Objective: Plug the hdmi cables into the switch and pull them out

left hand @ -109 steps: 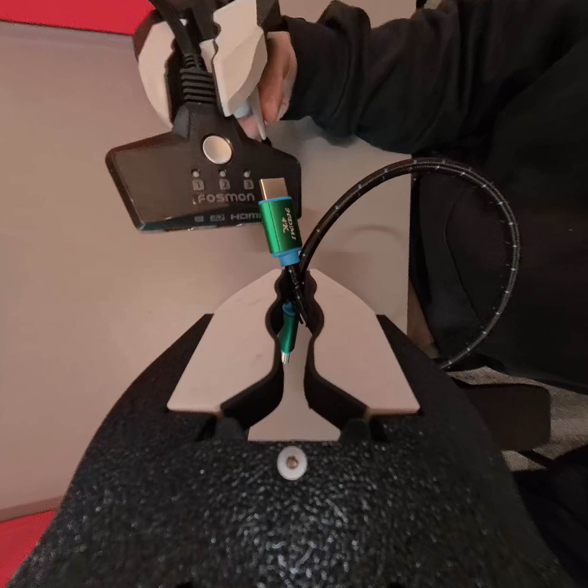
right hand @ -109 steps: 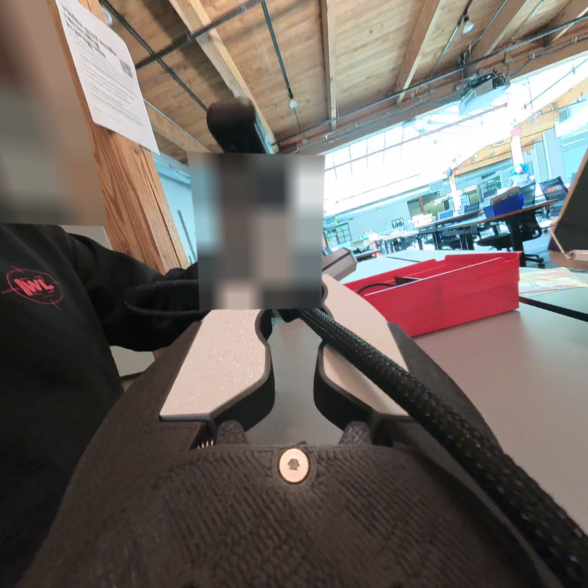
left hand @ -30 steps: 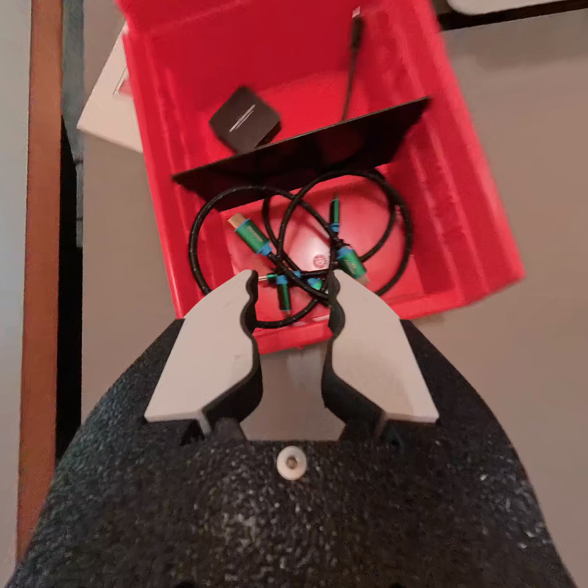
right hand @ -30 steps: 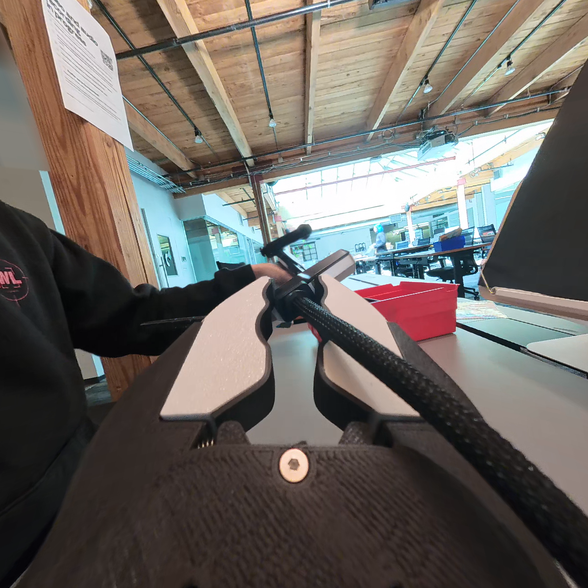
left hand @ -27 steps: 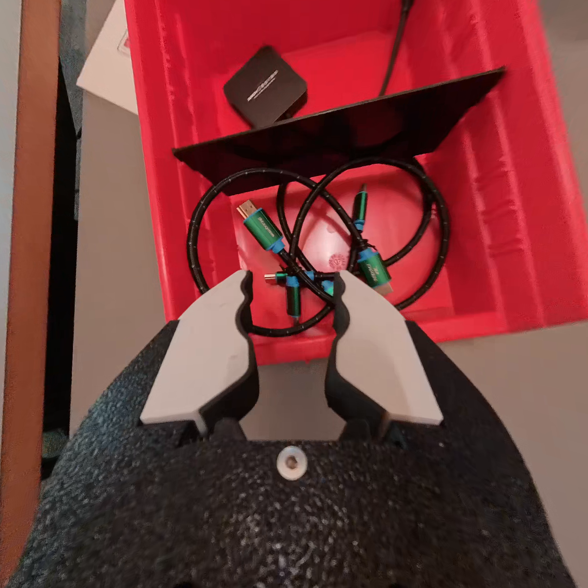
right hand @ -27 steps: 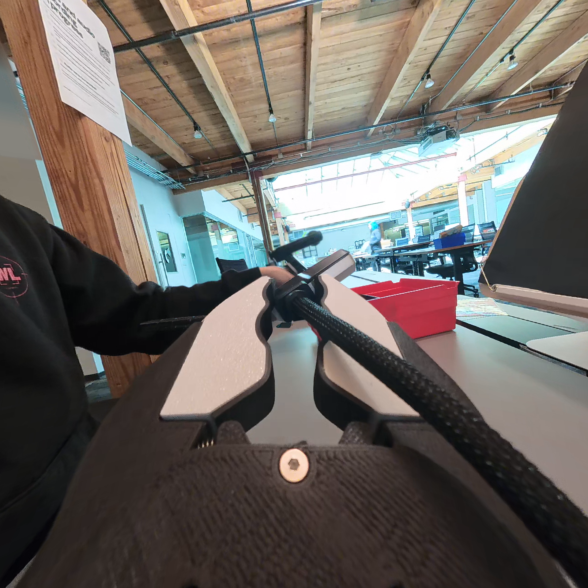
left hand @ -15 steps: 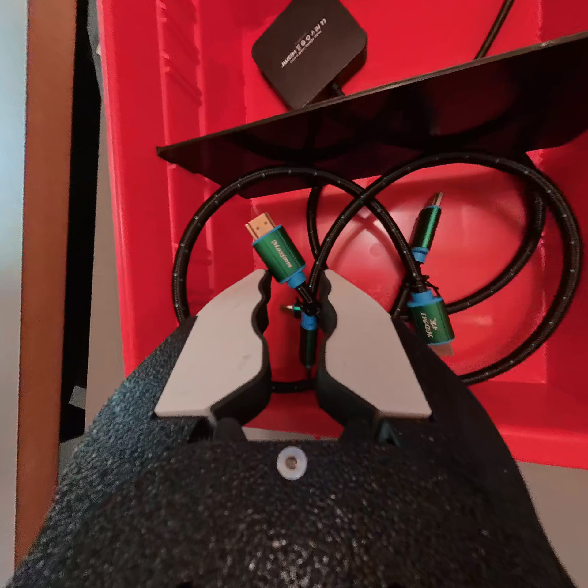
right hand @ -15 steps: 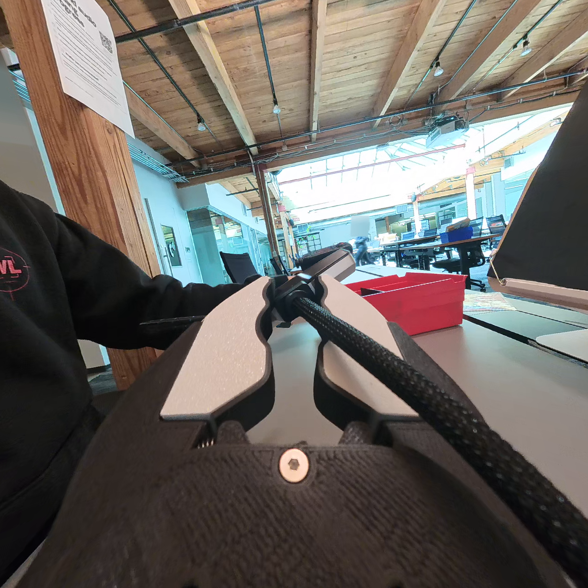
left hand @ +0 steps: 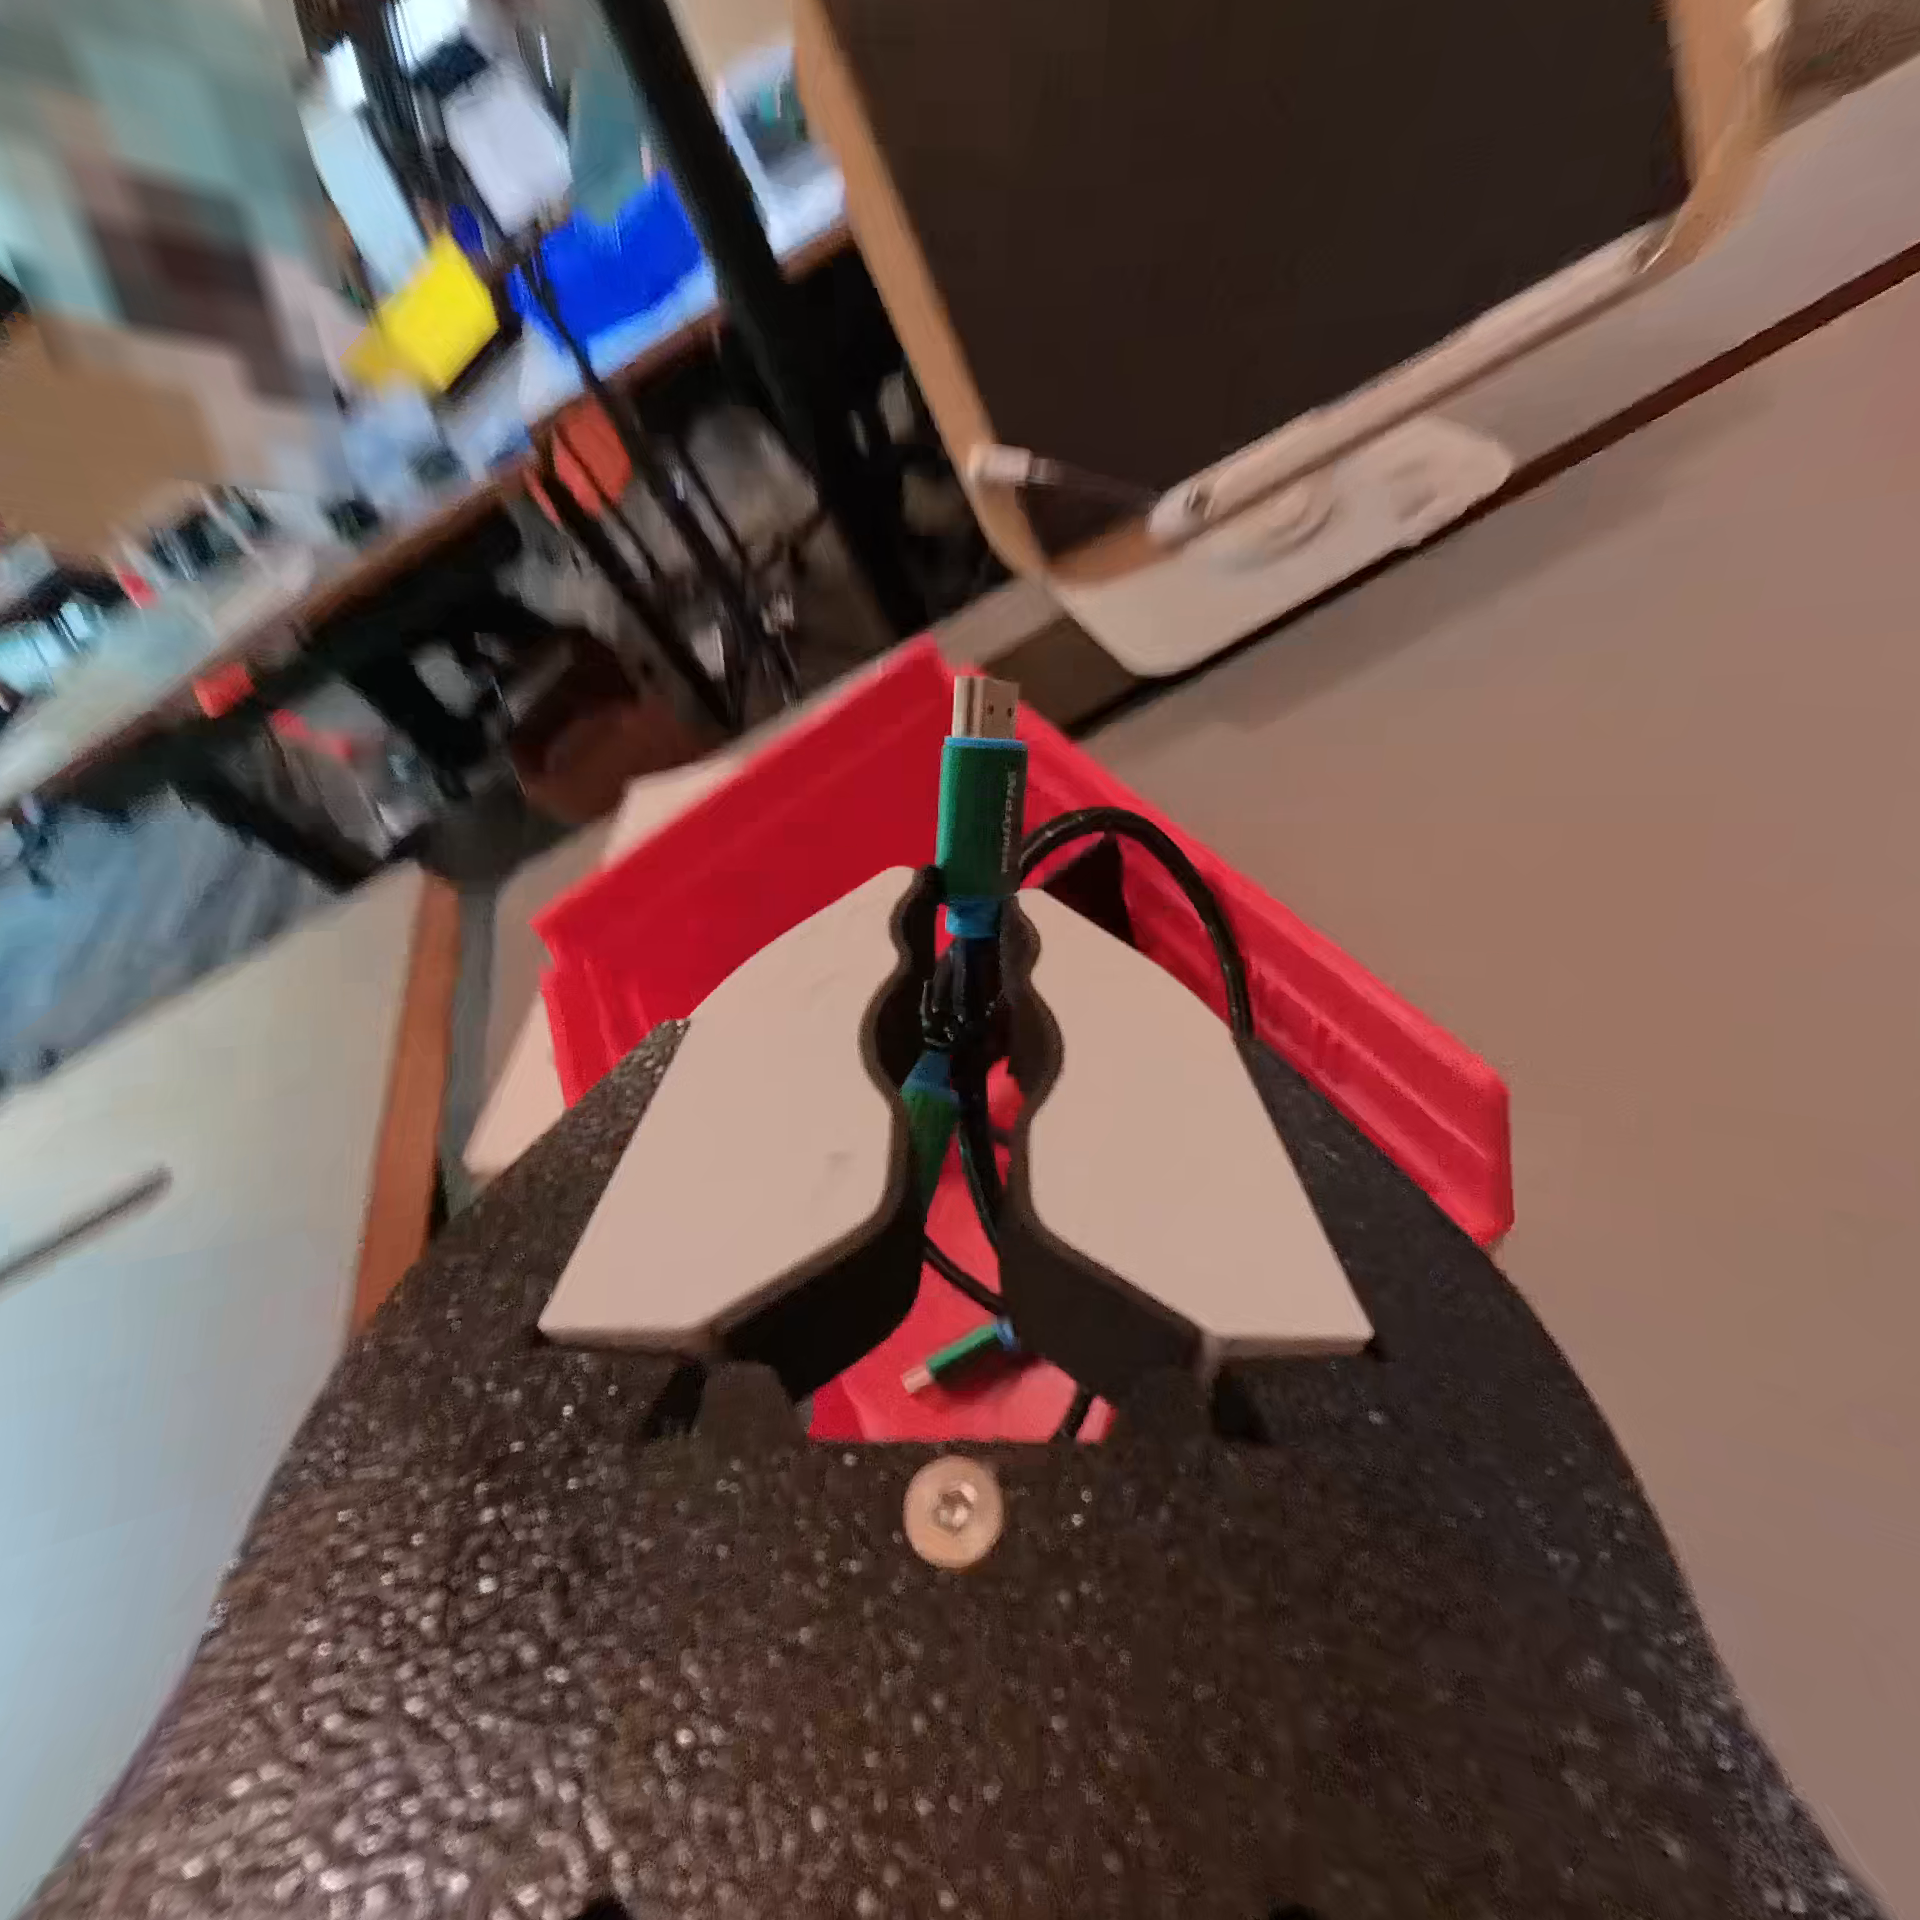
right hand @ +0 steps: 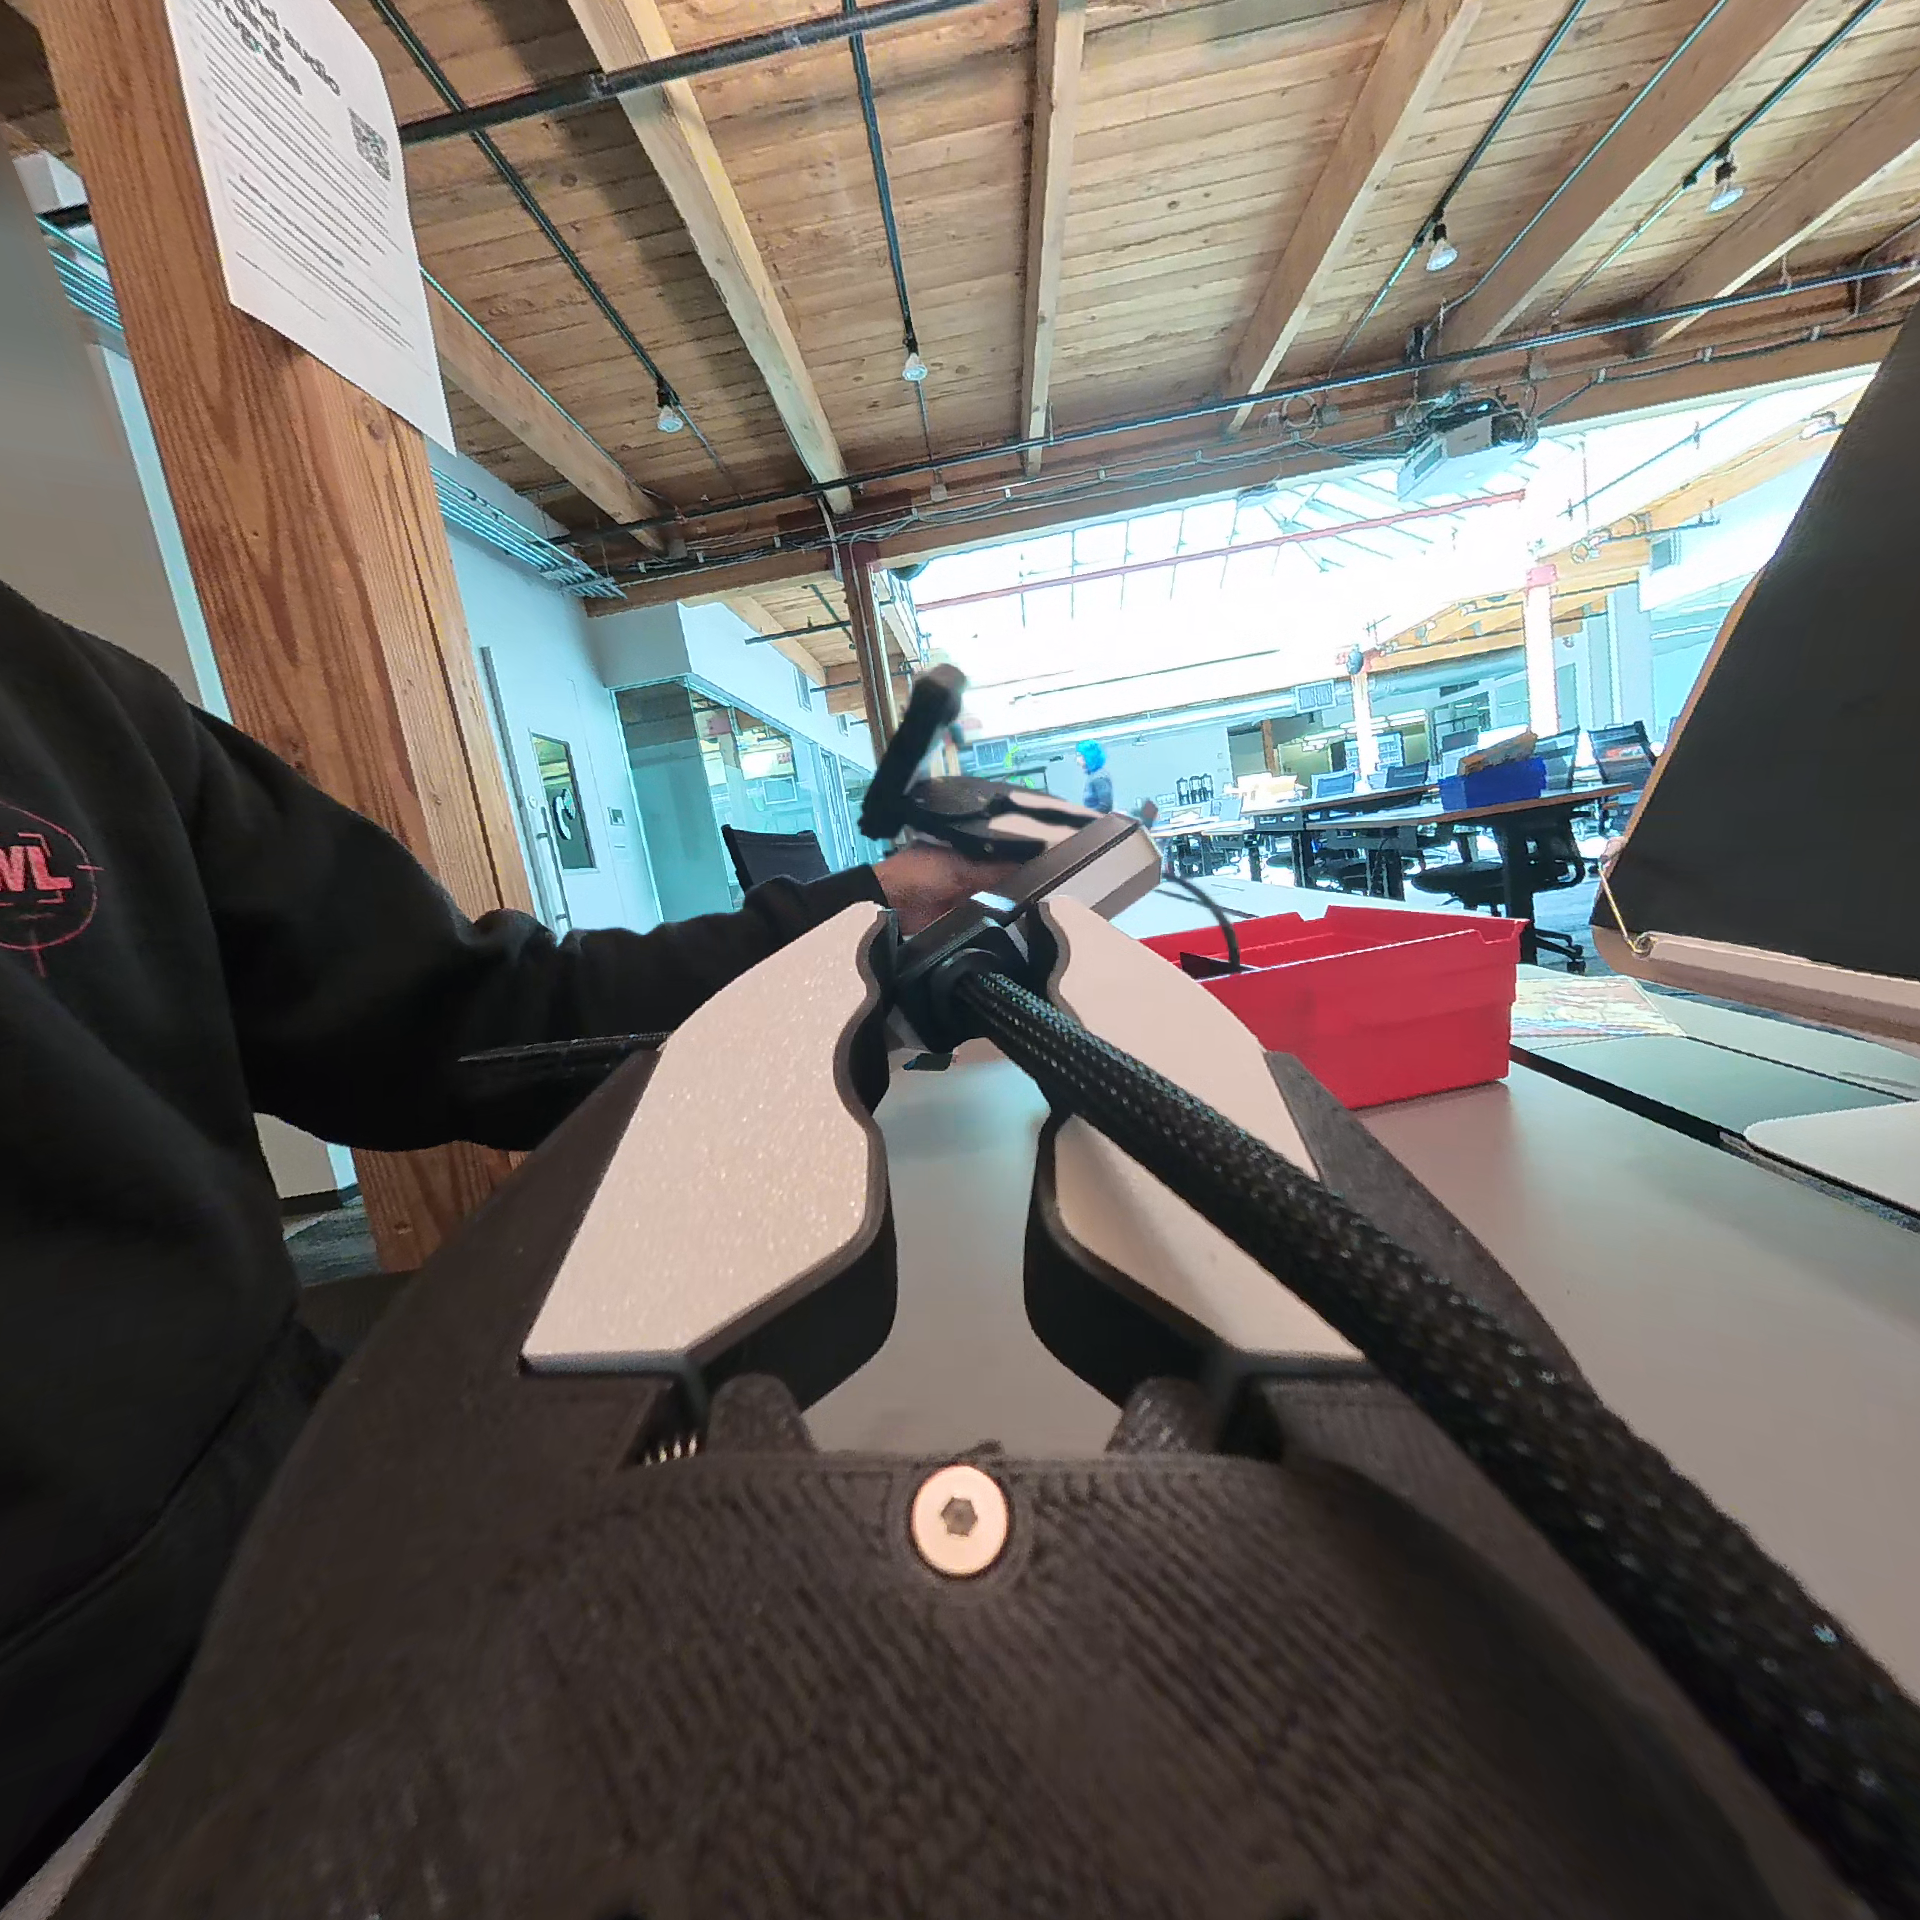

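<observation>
Both wrist views low, sharing red bin point(left hand: 1382, 1060) point(right hand: 1351, 997)

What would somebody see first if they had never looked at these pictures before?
Probably the green HDMI plug sticking up between the left gripper's fingers, with its black cable looping back into the bright red bin on the grey table. In the right wrist view, a thick black braided cable runs out of the switch that the right gripper holds, under a big wooden ceiling.
</observation>
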Motion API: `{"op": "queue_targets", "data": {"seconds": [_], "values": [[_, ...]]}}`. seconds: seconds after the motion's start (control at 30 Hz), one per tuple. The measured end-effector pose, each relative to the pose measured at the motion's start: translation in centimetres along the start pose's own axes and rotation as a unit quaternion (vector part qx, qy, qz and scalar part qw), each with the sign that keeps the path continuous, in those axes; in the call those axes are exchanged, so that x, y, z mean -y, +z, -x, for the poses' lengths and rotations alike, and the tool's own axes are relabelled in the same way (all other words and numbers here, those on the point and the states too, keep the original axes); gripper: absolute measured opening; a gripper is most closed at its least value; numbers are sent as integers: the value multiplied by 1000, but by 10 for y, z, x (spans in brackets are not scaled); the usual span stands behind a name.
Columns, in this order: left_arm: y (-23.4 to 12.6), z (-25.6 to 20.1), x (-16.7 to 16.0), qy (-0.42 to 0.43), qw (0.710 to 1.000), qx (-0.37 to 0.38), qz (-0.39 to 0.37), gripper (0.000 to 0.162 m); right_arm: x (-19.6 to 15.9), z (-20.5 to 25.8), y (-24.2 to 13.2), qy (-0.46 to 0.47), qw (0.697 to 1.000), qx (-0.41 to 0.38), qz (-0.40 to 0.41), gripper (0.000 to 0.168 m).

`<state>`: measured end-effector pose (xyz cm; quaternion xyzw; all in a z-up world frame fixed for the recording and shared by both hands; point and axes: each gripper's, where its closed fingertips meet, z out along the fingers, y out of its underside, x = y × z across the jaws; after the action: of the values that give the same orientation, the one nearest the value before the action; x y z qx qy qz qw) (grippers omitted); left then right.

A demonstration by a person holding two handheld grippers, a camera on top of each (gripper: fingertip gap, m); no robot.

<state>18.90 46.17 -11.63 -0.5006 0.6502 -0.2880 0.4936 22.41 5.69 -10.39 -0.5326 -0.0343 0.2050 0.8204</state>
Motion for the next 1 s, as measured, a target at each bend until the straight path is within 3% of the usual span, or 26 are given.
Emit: {"op": "queue_targets", "data": {"seconds": [0.23,0.4,0.5,0.63,0.83,1.0], "values": [[-51,-37,79,137,977,-18,-159,11,2,2,0,-3,1000,5,-3,24],[-61,-99,93,240,949,14,-203,11,7,5,-3,-10,1000,10,-12,24],[-54,-139,78,299,930,82,-197,11,16,7,-7,-9,999,16,-33,25],[-39,-193,37,355,915,117,-154,12,25,11,-14,-16,998,28,-49,24],[-36,-256,-11,304,946,28,-112,10,27,22,-21,-21,997,60,-39,25],[-39,-316,-55,257,956,-136,-28,15,21,30,-21,-26,996,81,-12,24]]}}
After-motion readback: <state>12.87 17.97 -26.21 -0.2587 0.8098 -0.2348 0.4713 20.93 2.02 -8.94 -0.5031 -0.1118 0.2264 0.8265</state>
